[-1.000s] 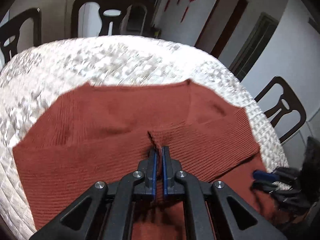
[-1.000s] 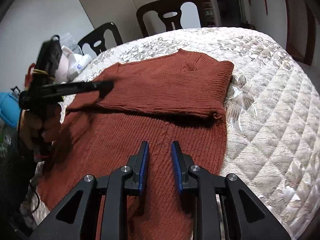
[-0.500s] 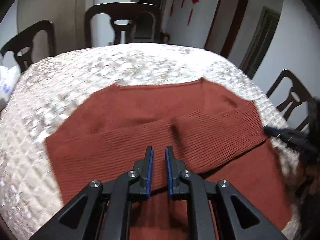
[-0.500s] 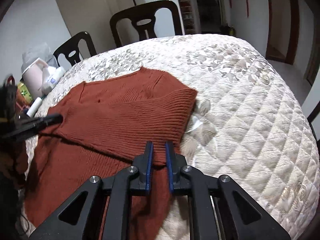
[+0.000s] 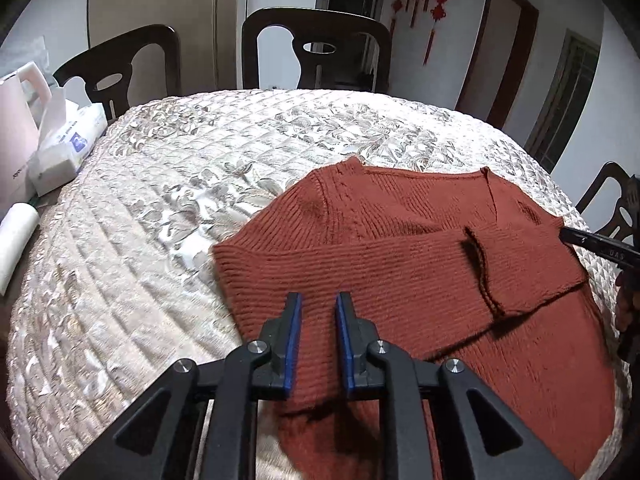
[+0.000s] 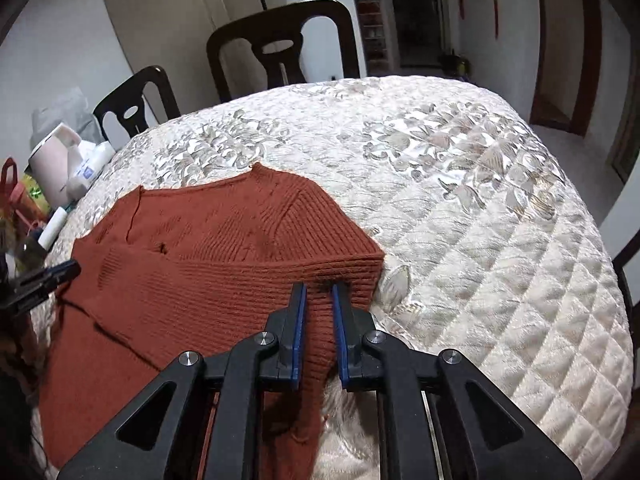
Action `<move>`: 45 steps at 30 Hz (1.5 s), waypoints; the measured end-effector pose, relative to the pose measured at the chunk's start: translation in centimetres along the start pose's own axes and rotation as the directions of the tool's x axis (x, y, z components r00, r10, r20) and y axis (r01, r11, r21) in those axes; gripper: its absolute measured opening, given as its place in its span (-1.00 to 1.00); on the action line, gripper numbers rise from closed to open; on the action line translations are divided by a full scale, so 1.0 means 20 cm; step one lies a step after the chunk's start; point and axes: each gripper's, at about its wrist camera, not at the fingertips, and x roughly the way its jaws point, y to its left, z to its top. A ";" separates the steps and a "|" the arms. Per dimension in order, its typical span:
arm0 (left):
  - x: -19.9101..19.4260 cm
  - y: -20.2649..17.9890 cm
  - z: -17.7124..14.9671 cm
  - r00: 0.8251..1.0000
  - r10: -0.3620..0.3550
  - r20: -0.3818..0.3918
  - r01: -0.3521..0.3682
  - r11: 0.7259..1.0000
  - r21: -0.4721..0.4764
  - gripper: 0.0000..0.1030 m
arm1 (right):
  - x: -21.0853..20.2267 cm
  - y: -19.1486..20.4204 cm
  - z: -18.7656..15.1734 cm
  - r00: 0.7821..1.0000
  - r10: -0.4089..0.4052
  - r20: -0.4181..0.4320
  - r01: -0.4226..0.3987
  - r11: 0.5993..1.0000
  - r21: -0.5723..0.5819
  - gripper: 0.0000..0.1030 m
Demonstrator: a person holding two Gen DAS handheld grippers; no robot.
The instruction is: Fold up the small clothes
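Opening, your left claw (image 5: 317, 308) hangs empty, the sweater (image 5: 400, 280) spread on the bench (image 5: 160, 220) just beneath and right of it. Your right claw (image 6: 319, 300), parting too, straddles the sweater's (image 6: 208, 280) folded edge unclamped.

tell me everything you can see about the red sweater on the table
The sweater is a rust-red ribbed knit with a V-neck, lying flat on the quilted tablecloth. Both sleeves are folded across the chest, one cuff lying over the other sleeve. Small holes show near the neckline. The body runs toward the near table edge. The left gripper and right gripper each hang over a folded shoulder edge, jaws opening, and no knit is pinched between them.
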 end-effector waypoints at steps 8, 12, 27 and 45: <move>-0.07 -0.06 -0.12 0.999 0.004 0.033 -0.006 0.999 0.049 -0.43 | -0.08 0.10 -0.19 0.999 -0.006 -0.034 0.002 0.993 -0.119 -0.69; -0.09 -0.05 -0.10 1.000 0.019 0.016 -0.019 1.000 0.025 -0.43 | -0.12 0.08 -0.18 1.000 -0.023 -0.011 0.022 0.995 -0.093 -0.54; -0.33 -0.10 -0.46 0.994 -0.108 -0.026 0.105 0.992 -0.073 -0.13 | -0.35 0.02 -0.53 0.986 0.161 -0.043 -0.159 0.986 0.048 -0.15; -0.55 -0.13 -0.78 0.945 -0.325 0.042 0.326 0.915 -0.239 -0.03 | -0.47 0.13 -0.81 0.889 0.453 -0.068 -0.437 0.883 0.170 -0.15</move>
